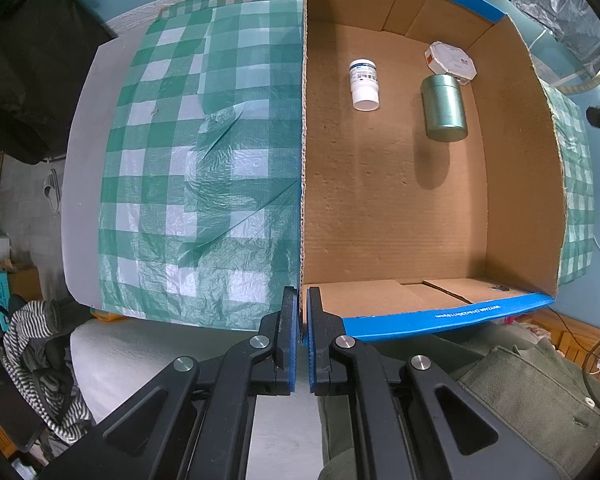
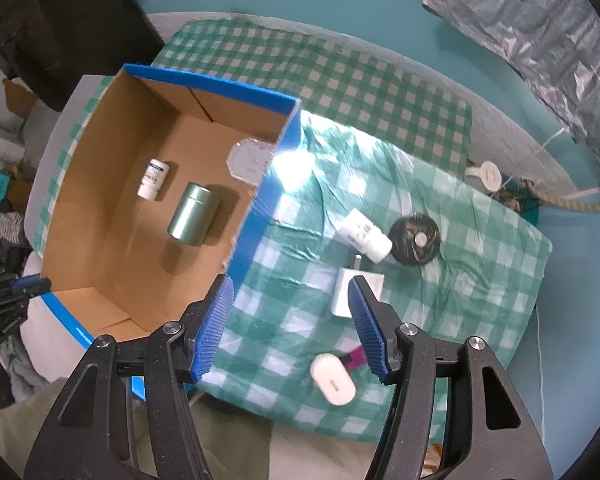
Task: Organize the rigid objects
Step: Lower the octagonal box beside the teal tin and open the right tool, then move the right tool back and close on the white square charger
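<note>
Left gripper [image 1: 302, 312]: jaws closed on the near corner wall of the cardboard box [image 1: 396, 208]. Right gripper [image 2: 291, 300]: jaws partly open, empty, above the checked cloth [image 2: 480, 280]. Inside the box: white bottle [image 1: 364, 85], green canister [image 1: 444, 108], octagonal case [image 1: 450, 62]. On the cloth: second bottle [image 2: 365, 235], black disc [image 2: 416, 241], white adapter [image 2: 345, 292], white oval case [image 2: 333, 379]

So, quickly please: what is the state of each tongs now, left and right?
Left tongs: closed on the cardboard box wall at its near corner.
Right tongs: open, holding nothing, above the checkered cloth.
</note>
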The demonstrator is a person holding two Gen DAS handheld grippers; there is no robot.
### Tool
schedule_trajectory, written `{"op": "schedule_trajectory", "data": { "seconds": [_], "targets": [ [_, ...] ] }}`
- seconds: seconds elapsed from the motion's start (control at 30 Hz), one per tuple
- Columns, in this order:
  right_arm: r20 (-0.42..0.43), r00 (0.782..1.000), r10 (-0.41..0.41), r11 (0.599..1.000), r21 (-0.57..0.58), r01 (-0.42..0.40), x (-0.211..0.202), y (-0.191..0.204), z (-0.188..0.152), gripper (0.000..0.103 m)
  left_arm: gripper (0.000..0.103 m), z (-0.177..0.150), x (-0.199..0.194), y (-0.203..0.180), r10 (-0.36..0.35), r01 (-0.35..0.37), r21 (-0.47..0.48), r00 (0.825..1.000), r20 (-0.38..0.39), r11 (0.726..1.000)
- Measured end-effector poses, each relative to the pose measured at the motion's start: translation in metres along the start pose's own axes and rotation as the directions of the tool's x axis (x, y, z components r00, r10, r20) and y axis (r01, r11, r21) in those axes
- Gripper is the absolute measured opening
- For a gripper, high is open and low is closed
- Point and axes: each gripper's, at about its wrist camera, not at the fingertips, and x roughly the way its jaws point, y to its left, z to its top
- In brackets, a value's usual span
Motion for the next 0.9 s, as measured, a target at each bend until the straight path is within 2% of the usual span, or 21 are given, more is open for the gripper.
{"op": "schedule_trajectory", "data": {
  "seconds": [0.3,0.63,0.9],
  "targets": [
    [-0.014,1.000,-0.001,0.997,0.082,0.002,0.021,-0.031,-0.019,0.060,0.004,-0.001,-0.003,0.002,-0.008,0.008,-0.009,1.000,0.012,1.000],
    [-0.067,0.997,0.026,0.984,0.180,-0.013,0.063,-0.062,-0.038,0.060,0.004,-0.005,-0.004,0.003,-0.017,0.017,-0.008,0.999,0.029,1.000],
    [-0.063,0.997,0.040,0.974,0.224,-0.025,0.085,-0.081,-0.048,0.061,0.004,-0.006,-0.006,0.004,-0.021,0.021,-0.006,0.999,0.040,1.000]
  ]
}}
